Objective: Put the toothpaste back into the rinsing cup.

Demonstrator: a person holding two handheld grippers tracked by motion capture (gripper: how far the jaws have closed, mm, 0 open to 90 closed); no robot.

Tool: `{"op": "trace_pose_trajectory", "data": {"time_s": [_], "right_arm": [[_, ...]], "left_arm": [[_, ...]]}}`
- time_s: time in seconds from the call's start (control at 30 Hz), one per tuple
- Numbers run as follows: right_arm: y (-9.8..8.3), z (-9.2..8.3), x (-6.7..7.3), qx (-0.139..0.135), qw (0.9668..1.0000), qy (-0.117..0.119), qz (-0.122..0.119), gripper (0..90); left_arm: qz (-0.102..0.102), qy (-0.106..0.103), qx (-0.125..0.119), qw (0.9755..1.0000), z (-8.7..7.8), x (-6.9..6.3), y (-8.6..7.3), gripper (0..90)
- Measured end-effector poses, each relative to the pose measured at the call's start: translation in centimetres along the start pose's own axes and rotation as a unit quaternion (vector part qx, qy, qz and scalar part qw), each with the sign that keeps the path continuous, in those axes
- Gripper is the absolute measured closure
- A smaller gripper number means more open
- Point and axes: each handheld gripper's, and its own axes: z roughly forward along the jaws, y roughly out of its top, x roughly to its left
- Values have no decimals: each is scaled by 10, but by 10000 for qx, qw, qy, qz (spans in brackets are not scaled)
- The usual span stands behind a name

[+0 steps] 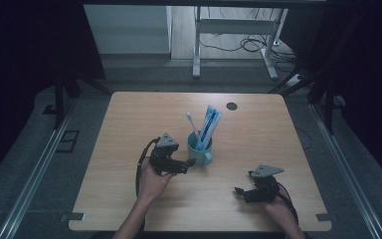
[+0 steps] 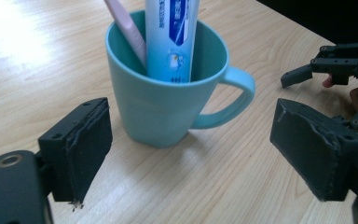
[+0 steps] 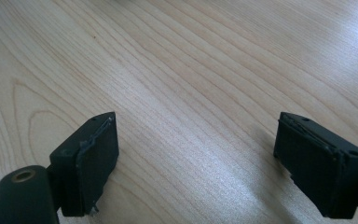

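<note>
Seen from the high view: wooden bench (image 1: 129, 129) with a teal mug (image 1: 199, 149) near its middle, a blue-and-white toothpaste tube (image 1: 210, 127) and a toothbrush (image 1: 192, 123) standing inside and leaning. Also there, a dark round spot (image 1: 232, 106) near the far edge of the bench, well apart from the mug. Left gripper (image 1: 181, 166) just beside the mug on its left side, pointing at it; right gripper (image 1: 241, 191) lower and to the right, well apart from the mug, resting close to the bench. From the left gripper view, more detail: mug (image 2: 163, 107) standing upright on the bench, handle turned to the right, pink toothbrush handle (image 2: 128, 30) leaning on the rim beside the tube (image 2: 172, 37). Jaws of the left gripper (image 2: 189, 158) released and set wide, one at each side of the lower frame, with the mug ahead of them and in line with the gap, not yet between the pads, not touched. Farther off at the right edge, the right gripper (image 2: 307, 74) above the wood. From the right gripper view: bare wood grain of the bench (image 3: 191, 70) under the right gripper (image 3: 196, 158), jaws released and wide apart, nothing between them.
</note>
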Motion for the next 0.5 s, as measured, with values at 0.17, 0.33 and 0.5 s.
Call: {"op": "trace_pose_trajectory", "data": {"time_s": [0.17, 0.33, 0.5], "right_arm": [[0, 0, 0, 3, 10000, 2, 3, 138], [0, 0, 0, 5, 10000, 3, -12, 138], [0, 0, 0, 1, 10000, 1, 2, 138]], "left_arm": [[-21, 32, 12, 10000, -2, 2, -7, 101], [3, 61, 0, 10000, -6, 2, -13, 92], [97, 125, 8, 9999, -9, 1, -19, 84]]}}
